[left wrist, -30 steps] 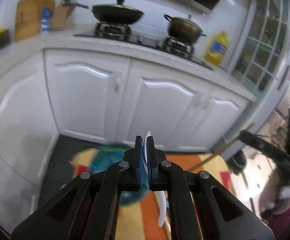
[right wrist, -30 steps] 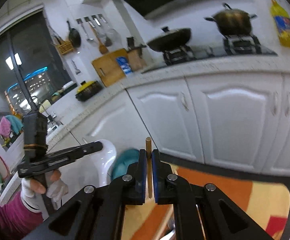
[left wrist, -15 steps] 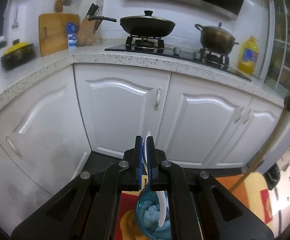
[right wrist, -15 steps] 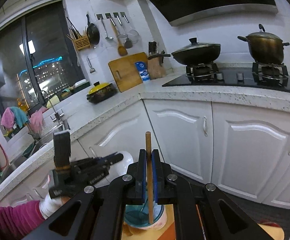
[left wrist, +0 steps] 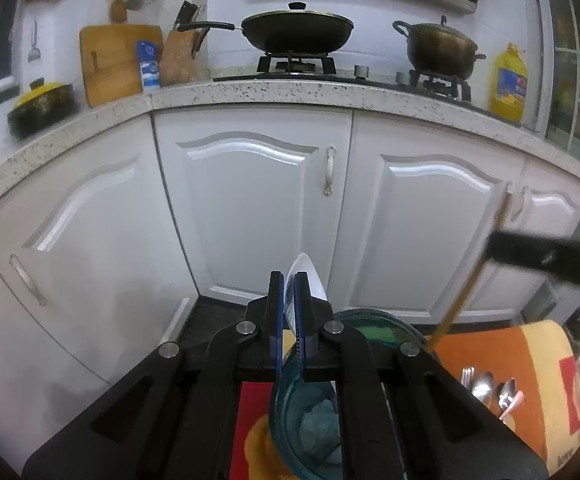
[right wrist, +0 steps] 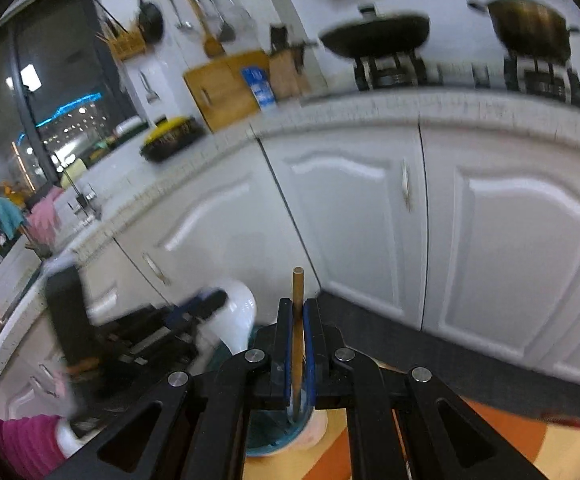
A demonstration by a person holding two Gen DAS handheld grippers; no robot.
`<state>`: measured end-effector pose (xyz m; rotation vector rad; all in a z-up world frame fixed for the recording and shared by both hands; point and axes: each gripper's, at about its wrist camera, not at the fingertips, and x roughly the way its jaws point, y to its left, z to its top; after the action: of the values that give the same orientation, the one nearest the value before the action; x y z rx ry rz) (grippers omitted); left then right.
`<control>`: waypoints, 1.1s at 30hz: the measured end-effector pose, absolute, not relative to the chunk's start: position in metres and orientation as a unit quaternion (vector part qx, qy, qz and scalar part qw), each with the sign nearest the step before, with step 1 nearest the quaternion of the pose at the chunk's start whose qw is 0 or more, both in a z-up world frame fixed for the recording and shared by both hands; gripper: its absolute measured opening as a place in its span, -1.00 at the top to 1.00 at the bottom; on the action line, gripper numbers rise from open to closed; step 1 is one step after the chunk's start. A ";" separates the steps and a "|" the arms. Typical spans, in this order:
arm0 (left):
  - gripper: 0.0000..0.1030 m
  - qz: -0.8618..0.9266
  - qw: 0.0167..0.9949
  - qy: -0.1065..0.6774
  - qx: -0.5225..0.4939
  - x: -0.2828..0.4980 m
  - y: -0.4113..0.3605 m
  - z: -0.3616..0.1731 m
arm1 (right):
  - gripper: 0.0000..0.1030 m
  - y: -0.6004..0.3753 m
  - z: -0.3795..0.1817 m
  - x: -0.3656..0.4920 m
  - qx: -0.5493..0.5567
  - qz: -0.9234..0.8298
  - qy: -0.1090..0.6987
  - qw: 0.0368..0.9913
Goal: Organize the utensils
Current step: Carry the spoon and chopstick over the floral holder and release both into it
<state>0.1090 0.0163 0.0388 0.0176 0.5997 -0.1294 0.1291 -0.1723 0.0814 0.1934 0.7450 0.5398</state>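
My left gripper [left wrist: 288,312] is shut on a white spoon [left wrist: 309,276], whose bowl sticks up past the blue pads. Right under it stands a teal glass cup [left wrist: 385,320] on a colourful mat. My right gripper [right wrist: 297,308] is shut on a wooden chopstick [right wrist: 297,284], held upright, with its lower end inside the teal cup [right wrist: 266,436]. In the left wrist view the right gripper [left wrist: 549,258] comes in from the right as a dark blur, and the chopstick [left wrist: 465,280] slants down to the cup's rim. The left gripper [right wrist: 206,304] with the white spoon [right wrist: 238,320] shows blurred at the left.
Metal spoons and a fork [left wrist: 485,388] lie on the orange mat [left wrist: 489,344] right of the cup. White cabinet doors [left wrist: 258,208] stand close ahead under a speckled counter [left wrist: 290,90] with a wok and a pot. A gloved hand with a magenta sleeve [right wrist: 18,444] holds the left gripper.
Both grippers have sunk and come together over the teal cup. The chopstick's lower end has gone into the cup, and the spoon now hangs just above it. Both grips stay shut.
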 end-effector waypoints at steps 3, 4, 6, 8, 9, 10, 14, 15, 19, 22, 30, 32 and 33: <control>0.93 -0.065 0.951 0.301 0.012 0.106 0.015 0.038 | 0.90 -0.176 0.069 0.135 0.111 0.261 0.374 0.883; 0.93 -0.066 0.950 0.304 0.010 0.105 0.016 0.038 | 0.82 -0.179 0.067 0.136 0.120 0.260 0.377 0.881; 0.93 -0.067 0.949 0.309 -0.001 0.104 0.019 0.038 | 0.47 -0.184 0.068 0.134 0.126 0.256 0.377 0.881; 0.93 -0.069 0.947 0.314 -0.006 0.101 0.021 0.037 | 0.18 -0.189 0.070 0.128 0.127 0.253 0.372 0.884; 0.93 -0.069 0.946 0.316 -0.006 0.099 0.022 0.036 | 0.18 -0.191 0.070 0.125 0.128 0.253 0.372 0.884; 0.93 -0.068 0.946 0.317 -0.005 0.097 0.022 0.035 | 0.18 -0.192 0.070 0.123 0.128 0.253 0.375 0.883; 0.93 -0.070 0.944 0.324 -0.005 0.092 0.023 0.035 | 0.18 -0.201 0.067 0.115 0.139 0.247 0.384 0.879; 0.90 -0.074 0.943 0.325 -0.008 0.090 0.025 0.036 | 0.18 -0.203 0.066 0.113 0.143 0.247 0.386 0.877; 0.57 -0.080 0.940 0.331 -0.021 0.086 0.029 0.038 | 0.18 -0.215 0.062 0.100 0.152 0.243 0.389 0.876; 0.48 -0.086 0.937 0.336 -0.028 0.080 0.028 0.040 | 0.18 -0.222 0.053 0.090 0.155 0.239 0.401 0.871; 0.35 -0.100 0.933 0.346 -0.014 0.051 0.009 0.044 | 0.18 -0.237 0.023 0.062 0.164 0.220 0.432 0.859; 0.35 -0.102 0.932 0.346 -0.008 0.043 0.003 0.043 | 0.18 -0.240 0.018 0.055 0.166 0.216 0.436 0.858; 0.35 -0.104 0.932 0.347 -0.006 0.040 0.001 0.043 | 0.18 -0.240 0.017 0.051 0.164 0.214 0.438 0.858</control>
<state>0.0402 0.0015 0.0433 -0.0132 0.7099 -0.2122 0.0513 -0.2404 0.0168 0.3445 0.9191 0.4492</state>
